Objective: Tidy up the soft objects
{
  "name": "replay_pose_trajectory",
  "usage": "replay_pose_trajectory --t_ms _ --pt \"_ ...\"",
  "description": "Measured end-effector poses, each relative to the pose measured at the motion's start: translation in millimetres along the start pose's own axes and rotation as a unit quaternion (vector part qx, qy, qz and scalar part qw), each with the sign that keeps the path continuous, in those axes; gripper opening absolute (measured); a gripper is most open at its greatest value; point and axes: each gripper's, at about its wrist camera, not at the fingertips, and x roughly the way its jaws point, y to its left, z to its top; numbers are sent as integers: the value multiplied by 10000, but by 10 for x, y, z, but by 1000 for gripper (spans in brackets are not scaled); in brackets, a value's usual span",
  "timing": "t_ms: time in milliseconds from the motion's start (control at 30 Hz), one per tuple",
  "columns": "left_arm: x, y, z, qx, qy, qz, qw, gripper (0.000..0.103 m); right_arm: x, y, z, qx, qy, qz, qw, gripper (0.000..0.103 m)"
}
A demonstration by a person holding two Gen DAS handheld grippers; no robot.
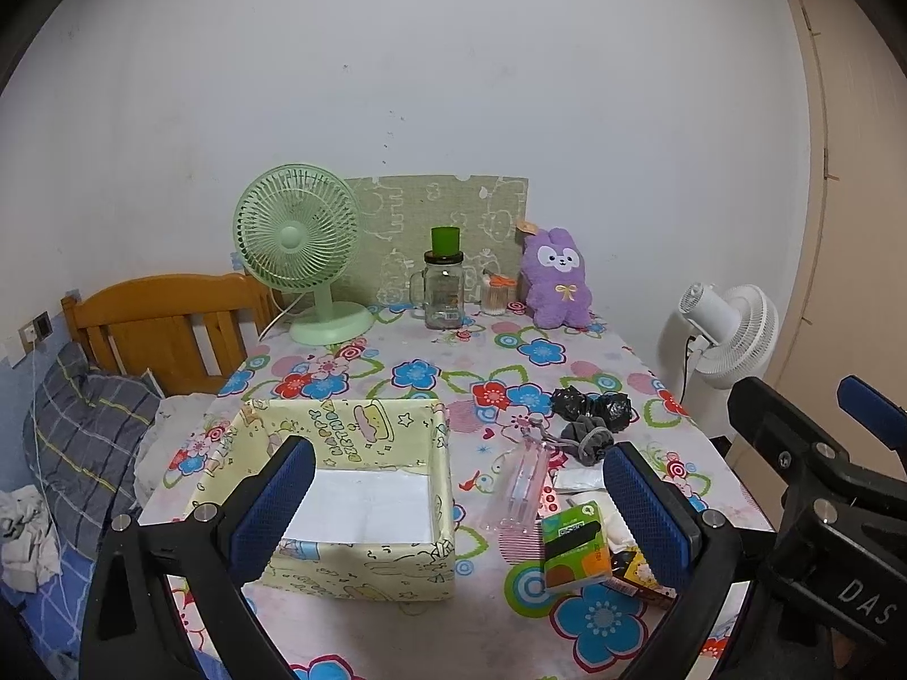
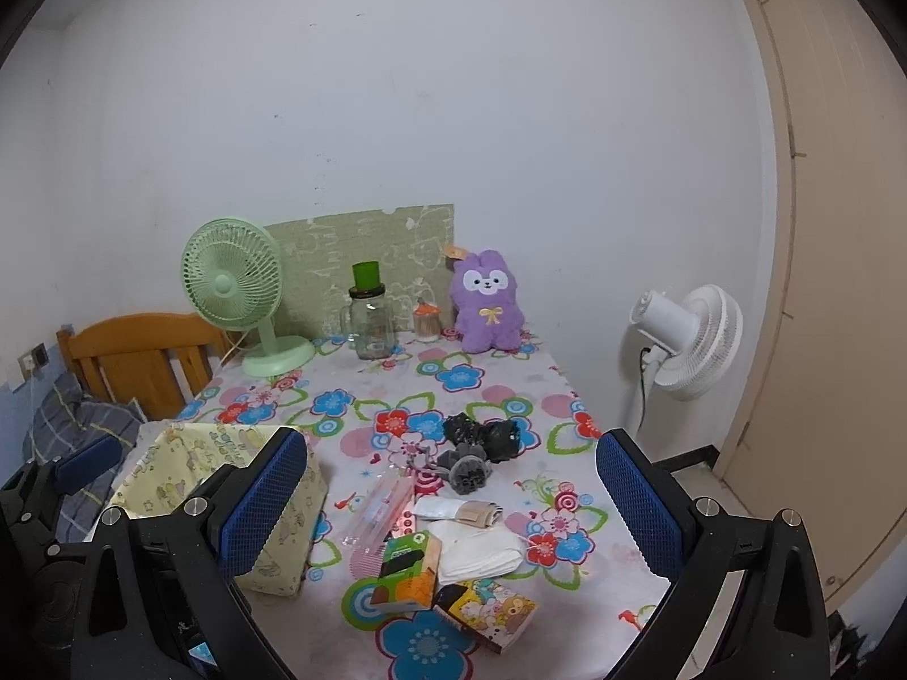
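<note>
Purple plush fills the toy rabbit [image 1: 558, 280] that sits upright at the far edge of the table [image 1: 499, 612], well beyond both pairs of jaws and against a green patterned board [image 1: 431, 209]. Closer in, a grey scrunchie [image 2: 470, 467] lies just in front of a crumpled black bag [image 2: 482, 433]; both are ahead of the right gripper [image 2: 453, 504], between its spread fingers as that camera sees them. Nearer still, a folded white cloth [image 2: 482, 552] rests beside a green and orange tissue pack [image 2: 411, 569], with a cartoon-printed packet [image 2: 490, 609] just below them and a clear pink case [image 2: 385, 510] to their left.

A pale yellow fabric box [image 1: 368, 498] stands open directly ahead of the left gripper [image 1: 459, 510], its white floor bare. The left gripper's blue-padded fingers [image 1: 272, 504] are released wide and grasp nothing. The right gripper's fingers [image 2: 638, 501] are likewise spread apart and empty, above the table's near edge.

Beyond the box, a green desk fan [image 1: 300, 249] stands at the back left, with a glass jar [image 1: 445, 289] capped in green between it and the rabbit. A white floor fan [image 2: 691, 334] stands off the table's right side, and a wooden headboard [image 1: 164, 323] shows to the left.
</note>
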Motion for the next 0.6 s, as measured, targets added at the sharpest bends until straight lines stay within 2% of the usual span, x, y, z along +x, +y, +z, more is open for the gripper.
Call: replay_pose_trajectory --t_ms 200,600 --pt "8 -3 20 49 -61 103 9999 102 42 -18 -14 38 65 24 10000 103" --pt "30 -22 -5 42 5 -40 10000 102 71 -19 -31 64 94 44 9999 103"
